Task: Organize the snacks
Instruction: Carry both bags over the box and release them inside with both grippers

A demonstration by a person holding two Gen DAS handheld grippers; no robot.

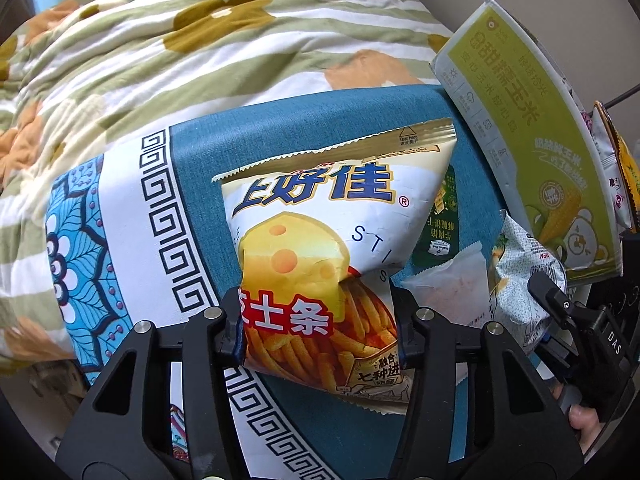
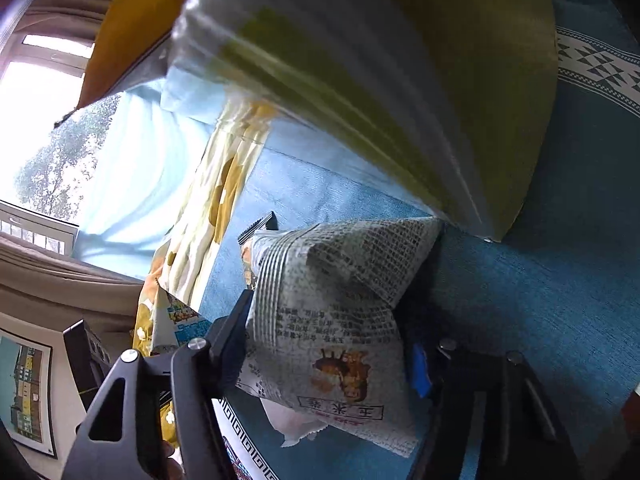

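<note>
My left tongs (image 1: 320, 320) are clamped on the cheese-stick bag (image 1: 320, 248), holding it above the blue cloth (image 1: 248, 152) — its lower half pinched between the fingers. My right tongs (image 2: 332, 344) grip the grey speckled packet (image 2: 340, 304) just beside the big green corn bag (image 2: 400, 80), which leans over it. A floral quilt (image 1: 180, 48) lies behind.

"上好佳" on cheese-stick bag (image 1: 320, 256); "甜糯玉米" on green box (image 1: 532, 136)
</note>
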